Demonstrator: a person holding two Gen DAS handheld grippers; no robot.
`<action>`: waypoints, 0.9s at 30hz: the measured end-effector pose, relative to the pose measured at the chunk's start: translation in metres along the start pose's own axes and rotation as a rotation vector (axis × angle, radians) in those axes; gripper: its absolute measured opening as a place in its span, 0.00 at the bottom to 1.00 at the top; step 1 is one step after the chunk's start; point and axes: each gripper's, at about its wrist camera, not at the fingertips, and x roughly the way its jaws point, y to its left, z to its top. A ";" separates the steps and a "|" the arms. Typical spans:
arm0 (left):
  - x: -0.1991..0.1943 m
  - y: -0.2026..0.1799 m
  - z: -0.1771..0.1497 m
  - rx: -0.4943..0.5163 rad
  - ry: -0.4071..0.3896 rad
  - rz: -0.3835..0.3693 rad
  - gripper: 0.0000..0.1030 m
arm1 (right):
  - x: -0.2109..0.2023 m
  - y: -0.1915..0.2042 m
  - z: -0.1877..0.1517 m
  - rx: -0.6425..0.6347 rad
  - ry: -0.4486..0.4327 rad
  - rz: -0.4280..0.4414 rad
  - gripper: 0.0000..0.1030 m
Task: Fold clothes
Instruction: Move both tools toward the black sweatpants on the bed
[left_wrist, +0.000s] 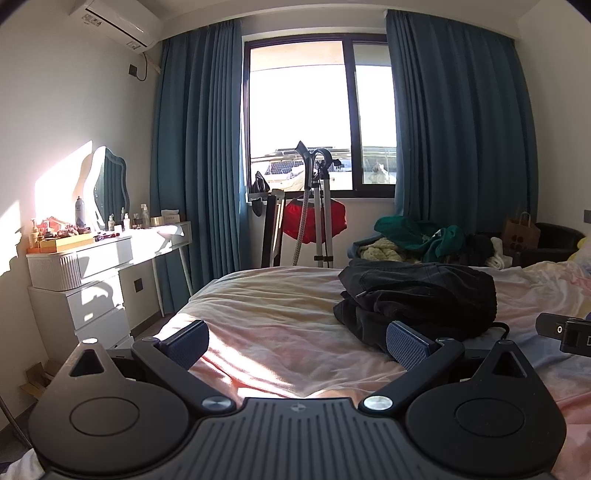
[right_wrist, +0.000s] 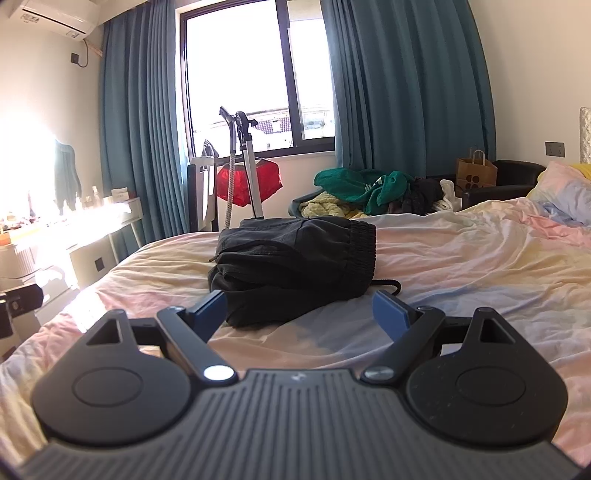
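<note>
Left gripper (left_wrist: 297, 341): wide apart, empty, lower centre.
Right gripper (right_wrist: 299, 314): wide apart, empty, just before shorts.
Shorts (right_wrist: 295, 262): black, folded, frame centre on bed (right_wrist: 461, 266).

Each handheld unit, the left gripper (left_wrist: 297, 341) and the right gripper (right_wrist: 299, 312), has a matte black body with a ribbed grey centre plate bearing a small round emblem. Two black link arms pivot on polished silver screws beside round black housings with triangular cut-outs. The fingers (left_wrist: 408, 345) carry blue, finely textured pads.
</note>
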 end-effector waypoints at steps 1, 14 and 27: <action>0.000 0.000 0.000 0.004 -0.001 0.004 1.00 | 0.000 0.000 0.000 0.000 -0.001 0.000 0.85; 0.016 0.009 0.001 -0.030 0.015 -0.025 1.00 | -0.003 0.000 0.000 -0.001 -0.018 -0.003 0.85; 0.033 0.009 -0.007 -0.011 0.036 0.067 1.00 | -0.003 -0.002 0.002 0.015 -0.023 -0.002 0.85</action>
